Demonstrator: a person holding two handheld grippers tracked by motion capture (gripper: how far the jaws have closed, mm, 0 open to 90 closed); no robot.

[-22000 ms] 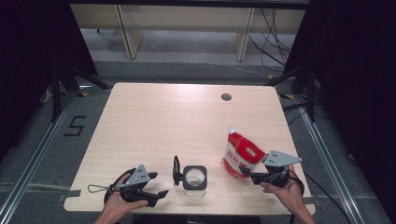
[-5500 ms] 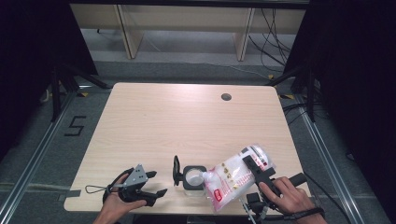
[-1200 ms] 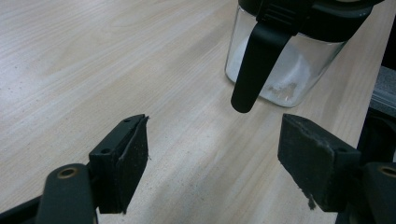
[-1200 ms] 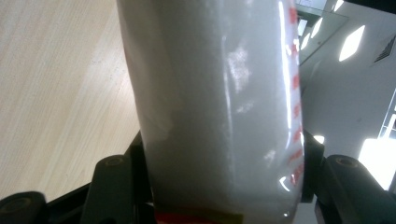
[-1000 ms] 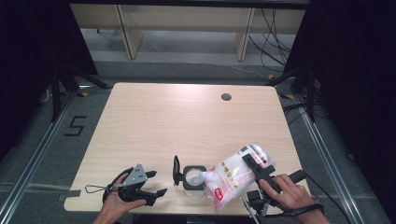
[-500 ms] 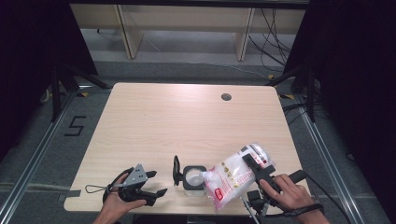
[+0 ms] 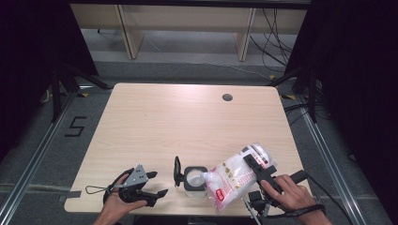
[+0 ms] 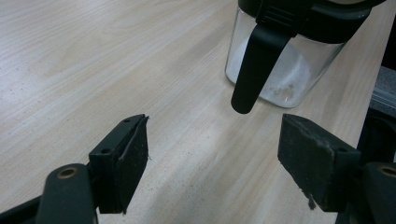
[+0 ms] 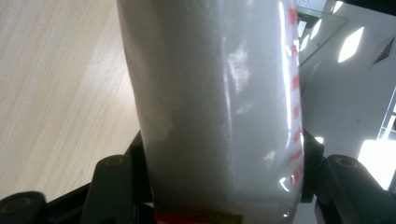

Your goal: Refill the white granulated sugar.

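A: Item one, your right gripper?
B: Clamped on the white bag, tilted, mouth at the glass jar by the table's near edge.
A: Your left gripper?
B: Jaws apart, empty, beside the jar.

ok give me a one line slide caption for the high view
Right tool tips a bag of white powder into an open jar while the left tool rests open on the table.
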